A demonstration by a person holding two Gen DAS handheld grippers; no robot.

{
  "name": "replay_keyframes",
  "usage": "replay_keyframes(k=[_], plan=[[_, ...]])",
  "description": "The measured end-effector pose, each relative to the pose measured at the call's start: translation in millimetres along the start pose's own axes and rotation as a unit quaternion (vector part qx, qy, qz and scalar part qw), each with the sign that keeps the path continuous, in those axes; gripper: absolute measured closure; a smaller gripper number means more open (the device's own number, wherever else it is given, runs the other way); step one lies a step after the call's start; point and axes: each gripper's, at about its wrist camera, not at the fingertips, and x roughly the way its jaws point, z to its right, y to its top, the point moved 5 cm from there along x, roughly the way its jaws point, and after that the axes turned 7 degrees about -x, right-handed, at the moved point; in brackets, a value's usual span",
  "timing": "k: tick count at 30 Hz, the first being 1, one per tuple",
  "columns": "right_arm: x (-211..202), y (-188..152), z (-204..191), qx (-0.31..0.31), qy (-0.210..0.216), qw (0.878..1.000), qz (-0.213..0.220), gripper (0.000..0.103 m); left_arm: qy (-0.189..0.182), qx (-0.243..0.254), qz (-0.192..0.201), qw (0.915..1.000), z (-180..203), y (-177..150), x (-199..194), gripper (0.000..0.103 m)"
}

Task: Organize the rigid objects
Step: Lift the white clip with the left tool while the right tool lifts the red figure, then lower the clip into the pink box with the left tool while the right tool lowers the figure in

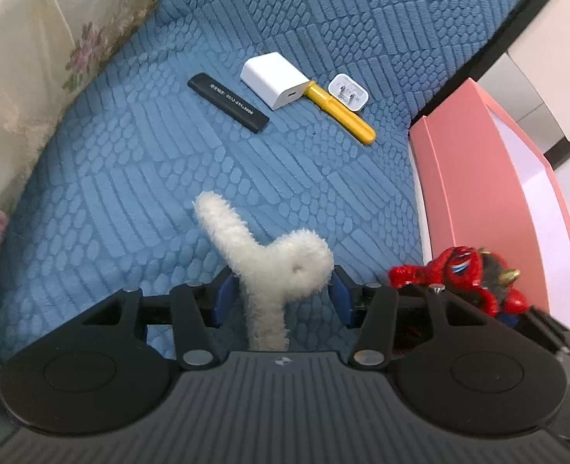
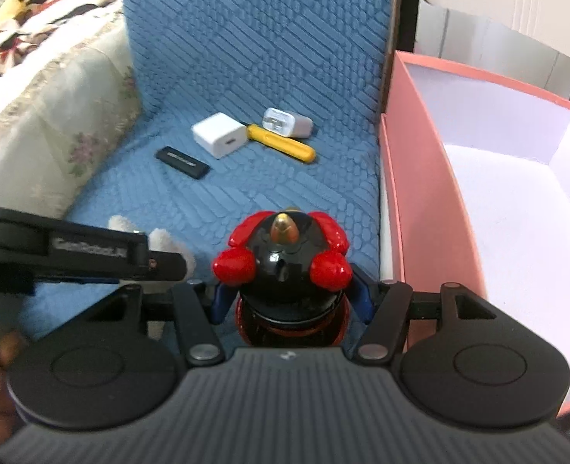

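Note:
My left gripper (image 1: 281, 294) is shut on a white fluffy plush piece (image 1: 273, 259), held above the blue cushion (image 1: 130, 178). My right gripper (image 2: 288, 297) is shut on a red and black toy figure (image 2: 285, 263), which also shows in the left wrist view (image 1: 459, 270). On the cushion further back lie a black stick (image 1: 227, 102), a large white charger (image 1: 275, 79), a yellow pen-shaped tool (image 1: 341, 112) and a small white plug adapter (image 1: 348, 91). The same items show in the right wrist view: black stick (image 2: 183, 162), charger (image 2: 218, 134), yellow tool (image 2: 283, 143), adapter (image 2: 286, 121).
An open pink box (image 2: 420, 178) with a white inside stands right of the cushion; it also shows in the left wrist view (image 1: 478, 201). A floral cream cushion (image 1: 33, 58) lies at the left. The left gripper's arm (image 2: 72, 251) crosses the right wrist view.

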Motion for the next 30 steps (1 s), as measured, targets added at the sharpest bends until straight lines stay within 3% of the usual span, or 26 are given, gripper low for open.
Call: replay_keyframes(k=[15,30], plan=[[-68,34,15,0.003,0.014,0.999,0.041,0.04,-0.03,0.009,0.046,0.9984,20,4,-64,0.046],[-147,78,56,0.019,0.008,0.995,0.101,0.04,-0.078,0.034,0.078,0.9933,91,15,-120,0.046]])
